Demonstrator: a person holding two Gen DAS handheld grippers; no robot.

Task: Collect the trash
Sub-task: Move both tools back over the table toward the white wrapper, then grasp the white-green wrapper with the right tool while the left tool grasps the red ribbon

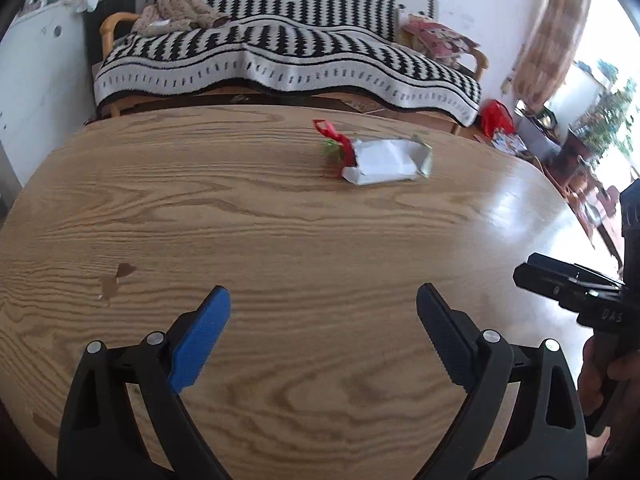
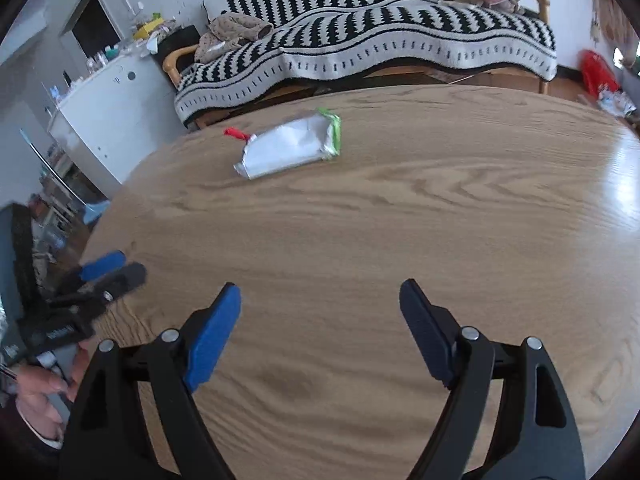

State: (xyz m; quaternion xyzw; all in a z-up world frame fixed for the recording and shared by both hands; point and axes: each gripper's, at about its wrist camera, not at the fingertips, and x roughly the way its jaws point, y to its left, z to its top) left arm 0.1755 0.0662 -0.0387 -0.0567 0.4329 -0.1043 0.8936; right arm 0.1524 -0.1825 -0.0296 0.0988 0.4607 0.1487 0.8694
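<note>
A crumpled silver and white wrapper [image 1: 386, 161] with green edges lies on the far part of the wooden table [image 1: 240, 220]. A small red scrap [image 1: 326, 127] lies beside its left end. The wrapper [image 2: 290, 146] and red scrap [image 2: 235, 133] also show in the right wrist view. My left gripper [image 1: 324, 308] is open and empty above the near table, well short of the wrapper. My right gripper [image 2: 320, 300] is open and empty, also well short of it. The right gripper's body shows at the right edge of the left wrist view [image 1: 568, 284]; the left gripper shows at the left of the right wrist view [image 2: 108, 270].
A sofa with a black and white patterned throw [image 1: 280, 56] stands behind the table. A small wet stain [image 1: 116, 280] marks the table near the left gripper. A white cabinet [image 2: 108, 108] stands left; a red bag [image 1: 496, 116] sits on the floor right.
</note>
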